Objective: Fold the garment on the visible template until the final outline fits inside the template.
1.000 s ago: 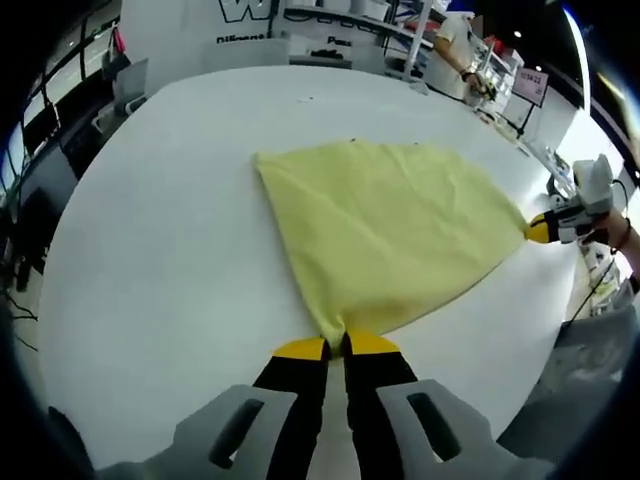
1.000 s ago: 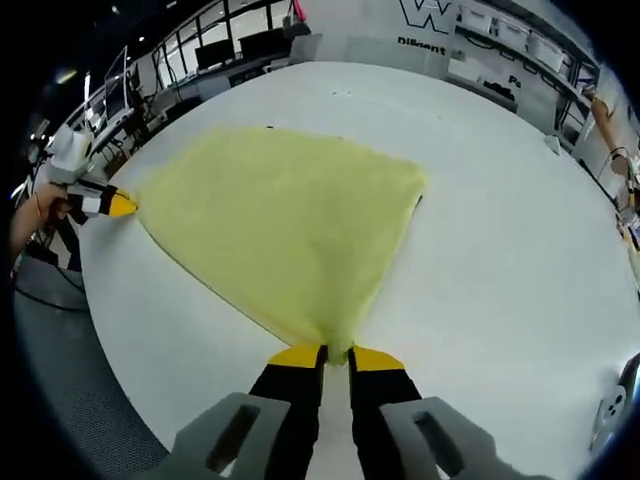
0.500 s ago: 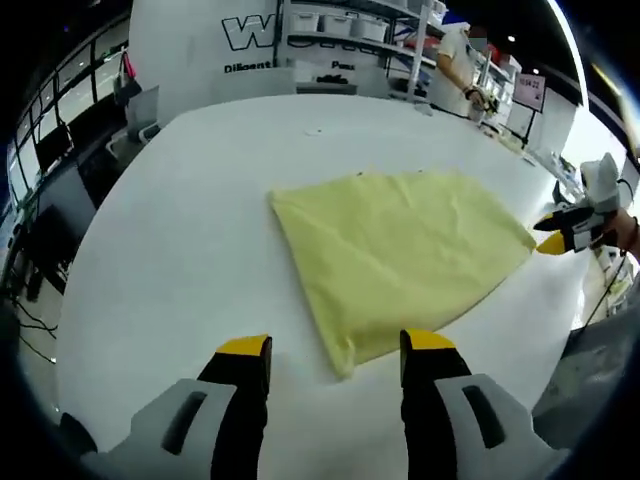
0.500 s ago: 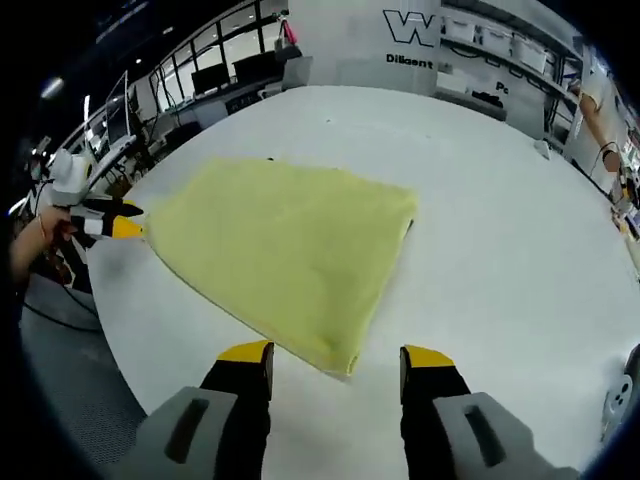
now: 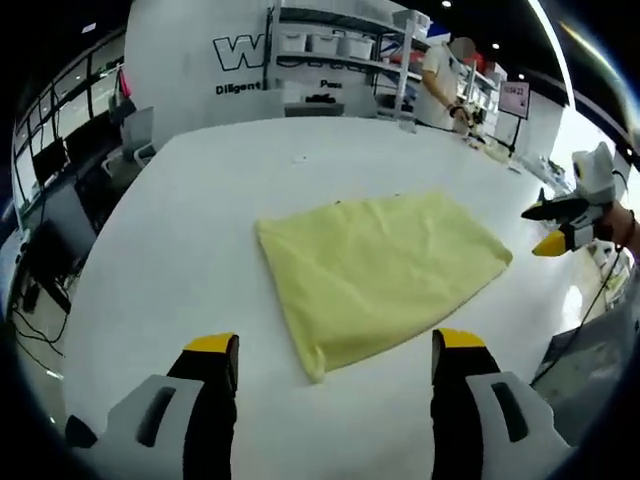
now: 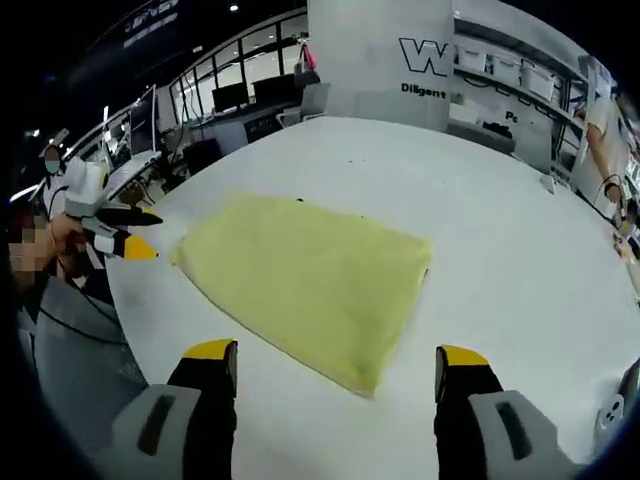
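A pale yellow garment [image 5: 378,272] lies folded flat on the white table [image 5: 190,230]. In the right gripper view the same garment [image 6: 310,280] spreads ahead of the jaws. My left gripper [image 5: 335,350] is open, held just short of the garment's near corner with nothing between its yellow-tipped fingers. My right gripper [image 6: 335,352] is also open and holds nothing. The right gripper [image 5: 558,228] appears at the far right of the left gripper view, beyond the garment's corner. The left gripper [image 6: 120,232] comes in from the left of the right gripper view, off the garment's edge.
Shelving [image 5: 350,55] and a white wall with lettering [image 6: 440,60] stand beyond the table. A person [image 5: 440,75] stands at the far benches. Desks with monitors [image 6: 230,100] line the room's side. The table edge [image 5: 560,330] runs close to the garment's right side.
Both grippers let go of the garment's corners, opened wide and drew back from it. The garment dropped flat onto the table and lies slack instead of stretched.
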Motion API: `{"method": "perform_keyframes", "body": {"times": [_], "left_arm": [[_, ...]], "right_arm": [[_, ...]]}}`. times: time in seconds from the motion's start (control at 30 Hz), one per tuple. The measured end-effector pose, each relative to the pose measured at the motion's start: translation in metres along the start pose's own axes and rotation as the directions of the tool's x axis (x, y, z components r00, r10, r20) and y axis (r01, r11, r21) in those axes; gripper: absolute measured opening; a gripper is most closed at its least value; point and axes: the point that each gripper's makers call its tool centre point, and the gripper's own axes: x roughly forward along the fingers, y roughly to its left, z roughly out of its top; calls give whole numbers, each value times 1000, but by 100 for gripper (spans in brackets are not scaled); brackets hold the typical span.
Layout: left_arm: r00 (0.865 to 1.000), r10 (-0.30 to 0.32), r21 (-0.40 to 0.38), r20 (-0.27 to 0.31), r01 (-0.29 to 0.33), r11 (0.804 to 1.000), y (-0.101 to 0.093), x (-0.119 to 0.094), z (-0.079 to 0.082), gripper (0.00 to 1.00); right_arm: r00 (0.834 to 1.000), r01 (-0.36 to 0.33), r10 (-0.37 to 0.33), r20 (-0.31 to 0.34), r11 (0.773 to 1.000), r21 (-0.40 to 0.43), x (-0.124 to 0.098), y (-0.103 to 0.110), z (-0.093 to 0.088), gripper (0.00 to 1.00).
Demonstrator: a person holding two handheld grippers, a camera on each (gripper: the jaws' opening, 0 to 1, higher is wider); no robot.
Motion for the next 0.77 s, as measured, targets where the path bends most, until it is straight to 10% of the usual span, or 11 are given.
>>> {"method": "perform_keyframes", "body": {"times": [0.77], "left_arm": [[1000, 5, 10, 6, -5, 1000, -1, -26, -8, 99]], "right_arm": [[1000, -13, 13, 27, 1000, 4, -28, 20, -18, 95]]}}
